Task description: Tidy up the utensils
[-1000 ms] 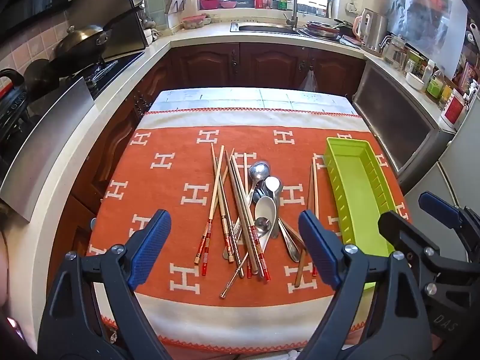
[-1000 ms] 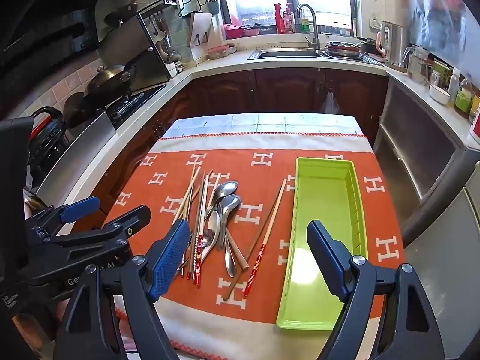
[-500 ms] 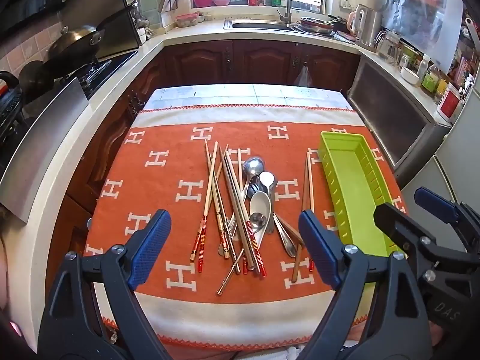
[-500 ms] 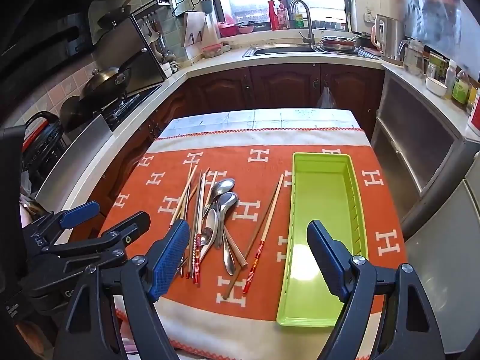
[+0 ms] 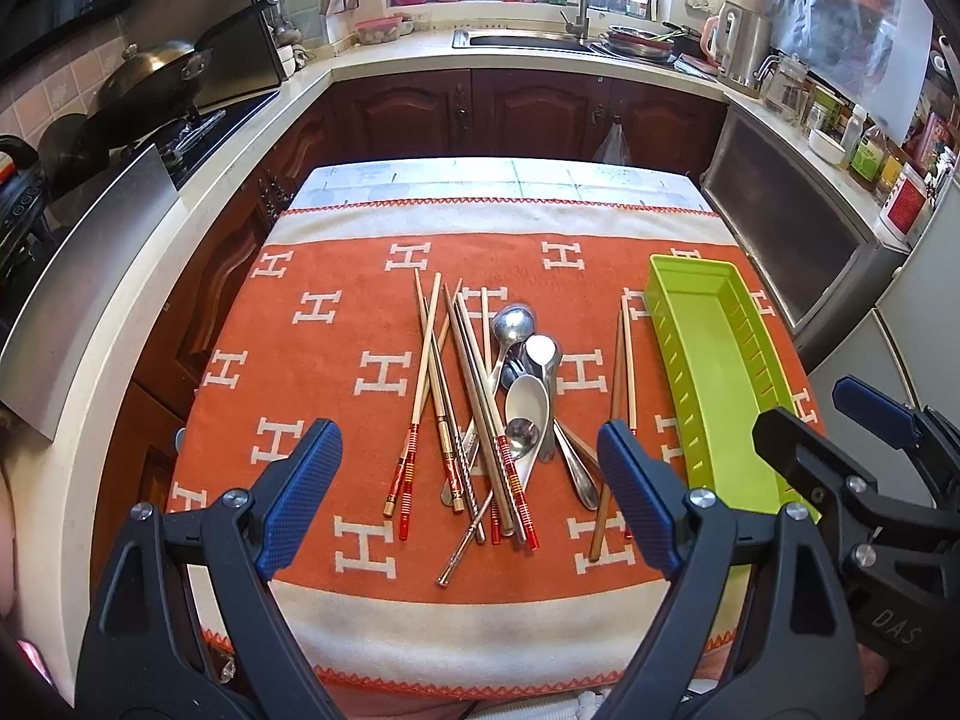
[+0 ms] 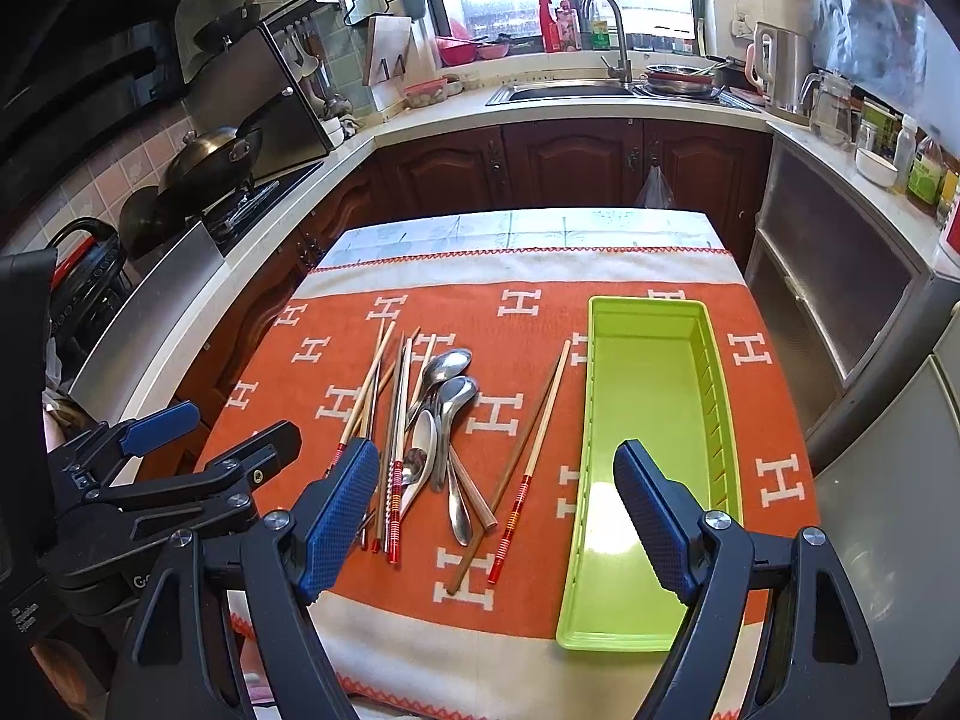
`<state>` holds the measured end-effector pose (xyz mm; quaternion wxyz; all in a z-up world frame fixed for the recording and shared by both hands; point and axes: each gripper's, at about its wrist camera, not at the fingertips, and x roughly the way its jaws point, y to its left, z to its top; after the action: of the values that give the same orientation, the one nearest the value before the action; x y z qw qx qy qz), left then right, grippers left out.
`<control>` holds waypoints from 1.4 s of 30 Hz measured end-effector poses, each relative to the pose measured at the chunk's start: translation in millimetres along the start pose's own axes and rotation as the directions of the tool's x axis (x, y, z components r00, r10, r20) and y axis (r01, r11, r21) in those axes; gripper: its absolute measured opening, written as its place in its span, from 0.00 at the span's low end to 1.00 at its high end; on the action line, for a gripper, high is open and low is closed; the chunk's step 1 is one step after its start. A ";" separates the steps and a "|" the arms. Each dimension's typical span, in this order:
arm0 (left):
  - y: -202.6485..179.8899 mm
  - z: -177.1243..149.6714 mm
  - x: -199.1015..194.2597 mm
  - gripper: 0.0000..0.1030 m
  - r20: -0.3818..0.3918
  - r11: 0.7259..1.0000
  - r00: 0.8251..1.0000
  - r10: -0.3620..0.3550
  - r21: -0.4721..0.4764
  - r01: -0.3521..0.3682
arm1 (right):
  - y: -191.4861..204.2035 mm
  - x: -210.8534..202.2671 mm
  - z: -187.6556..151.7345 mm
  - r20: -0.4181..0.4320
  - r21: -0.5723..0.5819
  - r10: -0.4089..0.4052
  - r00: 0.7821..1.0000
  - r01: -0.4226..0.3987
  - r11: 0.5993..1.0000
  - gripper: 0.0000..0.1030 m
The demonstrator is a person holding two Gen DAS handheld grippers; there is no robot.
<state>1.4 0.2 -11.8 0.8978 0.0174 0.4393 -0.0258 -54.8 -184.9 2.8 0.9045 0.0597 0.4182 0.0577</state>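
Left gripper (image 5: pixel 465 495) was spread wide and carrying nothing in its own view, hanging over the near edge of the orange cloth (image 5: pixel 336 360) with the messy pile of chopsticks (image 5: pixel 447 396) and spoons (image 5: pixel 528 384) sitting between its fingers but well below them. A loose chopstick pair (image 5: pixel 624 372) lay apart from the pile, just beside the green tray (image 5: pixel 663 324), and the tray looked empty. Right gripper (image 5: pixel 864 438) poked in at the edge of that shot, blue pads apart. Over in the right wrist view, same deal: right gripper (image 6: pixel 498 510) was wide open, holding nothing, hovering above the near end of the green tray (image 6: pixel 648 306) and the two stray chopsticks (image 6: pixel 534 450). Honestly it looked like sorting hadn't started, nothing was in the tray yet. My guess is the next move needs one gripper to drop down and pinch a single piece, probably those stray chopsticks since they're clear of the tangle. Thin and flat on soft cloth though, so the pads would need to straddle one closely.
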 end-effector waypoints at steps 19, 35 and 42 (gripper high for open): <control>0.0 -0.3 2.2 0.83 -0.005 1.000 1.000 0.001 0.002 -0.001 | 1.6 6.2 -3.2 -0.017 0.008 0.037 0.999 -0.037 0.999 0.79; 19.4 7.6 6.4 0.83 -0.002 0.999 0.999 0.040 -0.029 -0.040 | 4.4 14.2 2.1 -0.035 -0.006 0.042 0.998 -0.043 0.999 0.75; 55.1 27.1 1.8 0.83 0.067 0.994 0.992 0.103 -0.050 -0.100 | -2.3 15.5 19.8 -0.010 -0.010 0.026 1.000 -0.026 1.000 0.72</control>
<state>27.3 53.7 3.9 0.9129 0.0179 0.4068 0.0296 -29.6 -186.0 3.5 0.9020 0.0600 0.4214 0.0719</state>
